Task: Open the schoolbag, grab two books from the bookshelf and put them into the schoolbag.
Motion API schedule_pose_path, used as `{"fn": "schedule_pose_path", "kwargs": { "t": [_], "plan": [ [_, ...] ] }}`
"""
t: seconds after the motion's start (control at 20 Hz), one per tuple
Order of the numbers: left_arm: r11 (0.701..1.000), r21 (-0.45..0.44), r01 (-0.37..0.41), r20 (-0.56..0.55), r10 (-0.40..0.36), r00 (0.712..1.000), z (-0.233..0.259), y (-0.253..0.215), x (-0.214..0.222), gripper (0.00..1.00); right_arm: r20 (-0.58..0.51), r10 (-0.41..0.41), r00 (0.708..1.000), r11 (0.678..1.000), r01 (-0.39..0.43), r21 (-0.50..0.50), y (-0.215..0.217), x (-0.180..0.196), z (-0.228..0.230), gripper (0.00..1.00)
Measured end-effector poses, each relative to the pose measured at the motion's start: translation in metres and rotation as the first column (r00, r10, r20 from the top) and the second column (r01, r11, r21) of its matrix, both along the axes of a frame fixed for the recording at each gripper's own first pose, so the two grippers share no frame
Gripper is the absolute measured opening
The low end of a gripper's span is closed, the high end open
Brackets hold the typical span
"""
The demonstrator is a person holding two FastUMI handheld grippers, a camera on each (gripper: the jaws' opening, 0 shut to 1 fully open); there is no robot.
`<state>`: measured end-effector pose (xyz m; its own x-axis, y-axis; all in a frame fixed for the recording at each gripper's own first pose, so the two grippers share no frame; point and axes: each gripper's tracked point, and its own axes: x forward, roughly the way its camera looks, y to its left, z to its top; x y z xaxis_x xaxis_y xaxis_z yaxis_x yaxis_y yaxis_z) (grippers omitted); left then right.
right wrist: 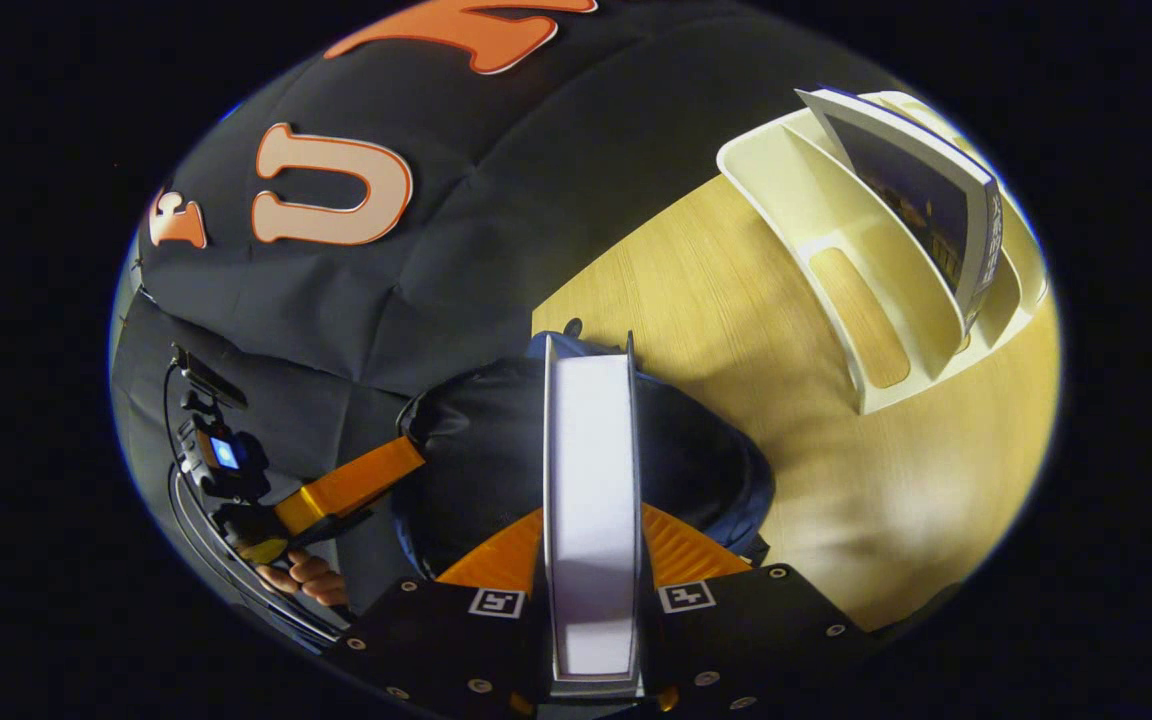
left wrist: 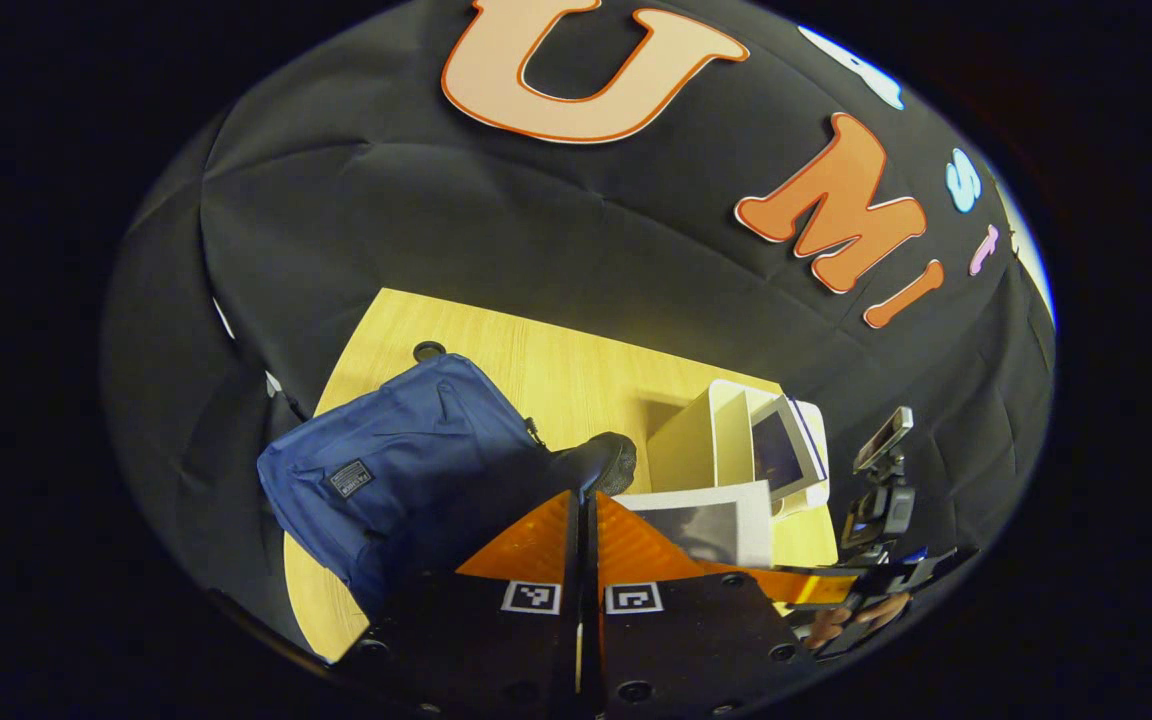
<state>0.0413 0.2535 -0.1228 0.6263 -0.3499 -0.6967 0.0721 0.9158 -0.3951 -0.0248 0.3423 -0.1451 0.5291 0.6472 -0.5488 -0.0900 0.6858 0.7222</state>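
Right gripper [right wrist: 591, 530]: clenched on one book [right wrist: 591, 480], a finger pressed to each cover, page edges facing the camera
Held book: upright between the fingers, poised directly over the dark open mouth of the schoolbag [right wrist: 496, 450]; lower end too hidden to tell whether inside or just above
Left gripper [left wrist: 584, 500]: fingers closed tip to tip on the bag's dark opening edge; cannot tell how much fabric is pinched
Schoolbag [left wrist: 406, 470]: one, blue, on the wooden table [left wrist: 556, 370], just left of the left gripper's fingers
Bookshelf [right wrist: 836, 230]: one, cream, on the table well apart from the right gripper, up and to the right
Books counted: two; one in the right gripper, one leaning tilted in the shelf [right wrist: 926, 210]
Hands: one visible behind each far gripper, gripping the handle [left wrist: 841, 620]
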Motion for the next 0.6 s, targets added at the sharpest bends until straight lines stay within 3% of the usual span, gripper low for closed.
{"fn": "schedule_pose_path", "kwargs": {
  "t": [0.25, 0.45, 0.6],
  "plan": [
    [1.000, -0.010, 0.029, -0.011, -0.030, 0.999, 0.000, -0.012, 0.001, 0.02, -0.042, -0.070, 0.997, 0.992, 0.074, 0.106, 0.026, 0.016, -0.030, 0.34],
    [0.997, -0.011, 0.073, -0.018, -0.073, 0.997, -0.002, -0.021, 0.001, 0.02, -0.085, -0.126, 0.988, 0.964, 0.142, 0.225, 0.042, 0.022, -0.047, 0.34],
    [0.995, -0.020, 0.095, -0.026, -0.095, 0.995, -0.005, -0.029, -0.001, 0.02, -0.086, -0.137, 0.987, 0.957, 0.155, 0.244, 0.052, 0.022, -0.059, 0.34]
  ]
}}
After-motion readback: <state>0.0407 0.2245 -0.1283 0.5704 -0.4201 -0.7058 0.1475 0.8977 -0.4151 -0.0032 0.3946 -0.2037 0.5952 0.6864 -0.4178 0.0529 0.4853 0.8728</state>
